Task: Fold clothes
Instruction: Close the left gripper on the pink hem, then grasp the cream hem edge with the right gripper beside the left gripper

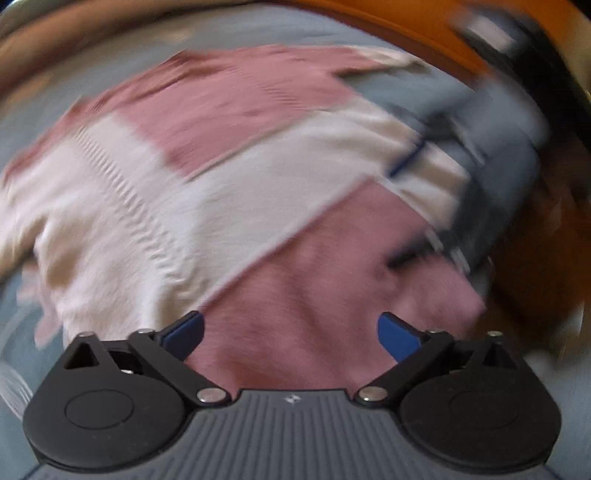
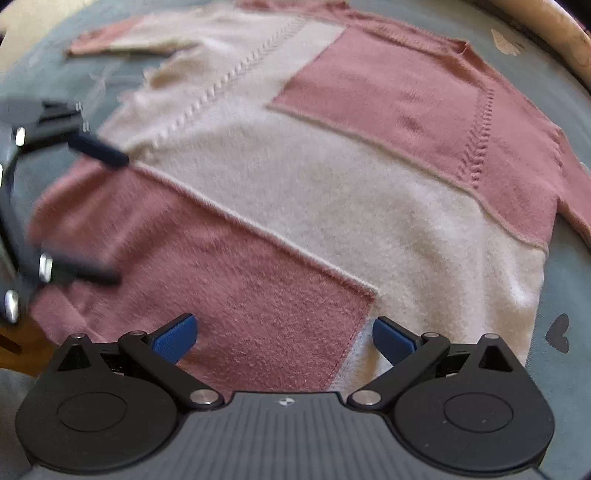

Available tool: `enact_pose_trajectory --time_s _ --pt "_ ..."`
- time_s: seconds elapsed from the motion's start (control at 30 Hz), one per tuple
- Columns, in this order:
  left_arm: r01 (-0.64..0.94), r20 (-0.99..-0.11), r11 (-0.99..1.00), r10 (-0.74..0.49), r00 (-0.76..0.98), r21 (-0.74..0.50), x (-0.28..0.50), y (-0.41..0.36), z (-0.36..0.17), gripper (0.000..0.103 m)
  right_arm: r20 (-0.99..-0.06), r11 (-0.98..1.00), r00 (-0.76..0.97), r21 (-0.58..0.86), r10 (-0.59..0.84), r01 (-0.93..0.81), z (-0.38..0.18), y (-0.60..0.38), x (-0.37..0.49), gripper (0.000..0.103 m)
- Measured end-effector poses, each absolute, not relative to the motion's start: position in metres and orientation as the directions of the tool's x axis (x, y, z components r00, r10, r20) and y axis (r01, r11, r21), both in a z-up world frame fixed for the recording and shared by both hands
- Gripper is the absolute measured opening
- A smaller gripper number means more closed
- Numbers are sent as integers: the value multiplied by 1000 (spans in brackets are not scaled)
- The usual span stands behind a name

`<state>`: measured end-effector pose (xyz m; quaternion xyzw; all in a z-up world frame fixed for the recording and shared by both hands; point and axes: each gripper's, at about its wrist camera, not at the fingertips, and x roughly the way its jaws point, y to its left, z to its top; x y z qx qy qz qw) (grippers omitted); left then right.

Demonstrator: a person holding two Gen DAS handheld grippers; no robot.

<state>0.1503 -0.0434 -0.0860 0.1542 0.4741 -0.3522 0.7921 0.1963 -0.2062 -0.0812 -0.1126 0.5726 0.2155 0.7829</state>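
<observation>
Here's the pink-and-cream sweater (image 2: 295, 177) spread flat on a grey-blue cloth-covered surface (image 2: 565, 280), soft, fuzzy knit that looks light and floppy, so I'd judge it will sag and drape from wherever it's pinched and is best taken by a hem corner or sleeve edge rather than mid-panel. The left claw (image 1: 290, 334) hovers over the pink panel with its jaws wide and nothing between them, and the right claw (image 2: 284, 338) is just as wide and empty above the near hem (its view is much the sharper). Round the edges there's orange-brown wood (image 1: 388, 22), and the rest of the room is too blurred to tell.
</observation>
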Motion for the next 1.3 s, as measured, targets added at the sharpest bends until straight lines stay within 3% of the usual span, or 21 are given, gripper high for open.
enact_pose_trajectory --time_s 0.13,0.3,0.5,0.53,0.57,0.6,0.83,1.07,1.13,1.27,1.3 --pt "865 -860 501 -434 269 18 104 -63 -84 87 -943 870 262 55 207 -491 -70 -216 190 102" --pt "955 -864 256 -435 254 152 60 -89 -94 58 -947 851 259 26 189 -525 -68 -222 180 100" --pt "958 -877 225 -406 258 178 57 -106 -104 41 -945 866 268 31 188 -498 -65 -225 172 100" --pt "959 -877 226 -408 254 172 58 -107 -102 37 -945 868 268 33 189 -496 -64 -225 171 100" --pt "959 -875 232 -415 252 166 60 -106 -99 22 -945 867 269 33 189 -497 -64 -225 169 100" --pt "956 -872 248 -420 251 156 62 -105 -95 18 -944 866 268 35 193 -500 -63 -225 167 100" --pt "881 -874 467 -392 288 81 101 -92 -79 18 -930 791 232 92 285 -605 -43 -227 144 98" --pt "842 -879 528 -345 330 110 128 -86 -86 18 -914 616 54 225 401 -755 -39 -209 123 79" --pt "841 -879 529 -344 331 110 130 -88 -85 19 -921 576 31 216 388 -788 -46 -200 117 73" --pt "836 -879 544 -361 311 72 131 -86 -81 19 -940 503 87 97 330 -859 -58 -188 102 71" --pt "837 -879 544 -369 303 60 131 -86 -80 19 -944 481 101 67 315 -874 -62 -186 99 62"
